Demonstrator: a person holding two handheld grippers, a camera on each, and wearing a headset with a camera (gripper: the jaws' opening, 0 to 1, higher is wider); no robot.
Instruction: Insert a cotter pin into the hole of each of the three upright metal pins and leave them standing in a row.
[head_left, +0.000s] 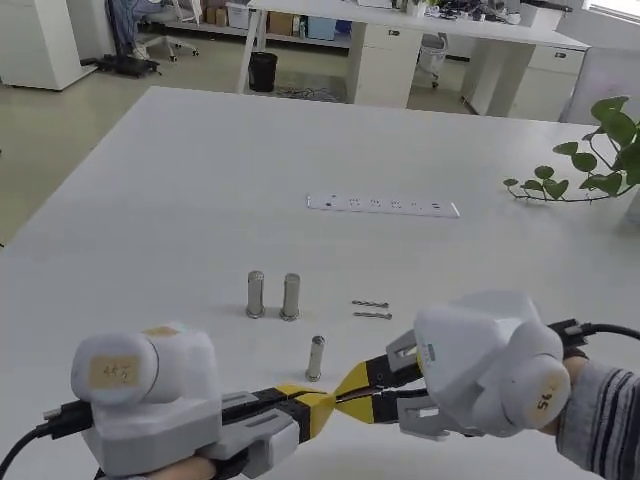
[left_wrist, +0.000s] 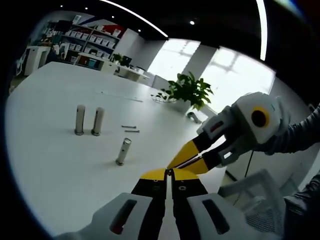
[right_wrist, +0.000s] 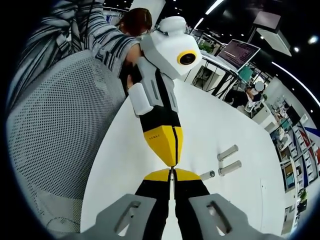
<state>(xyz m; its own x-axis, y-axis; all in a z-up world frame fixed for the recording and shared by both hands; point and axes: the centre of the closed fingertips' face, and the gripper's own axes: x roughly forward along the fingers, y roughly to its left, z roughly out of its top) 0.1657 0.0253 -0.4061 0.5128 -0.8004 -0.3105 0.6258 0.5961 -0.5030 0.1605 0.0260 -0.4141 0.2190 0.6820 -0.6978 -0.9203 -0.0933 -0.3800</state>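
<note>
left half: bare counter (head_left: 140, 220), easy way in
middle: two upright pins (head_left: 255, 294) close together, tight gap between them
lower middle: third pin (head_left: 316, 358) alone, open counter all round it
bottom: left hand-held gripper (head_left: 322, 404) and right hand-held gripper (head_left: 348, 392) tip to tip, jaws closed, just below it
right of pins: two cotter pins (head_left: 371, 309) lying flat
upper right: power strip (head_left: 383, 206) and plant (head_left: 590, 160), well clear

Count: 3 metal pins (head_left: 255, 294), 2 cotter pins (head_left: 370, 304). 1 power strip (head_left: 383, 206), 1 plant (head_left: 600, 160). 2 grippers: left gripper (head_left: 318, 405), right gripper (head_left: 345, 392).
</note>
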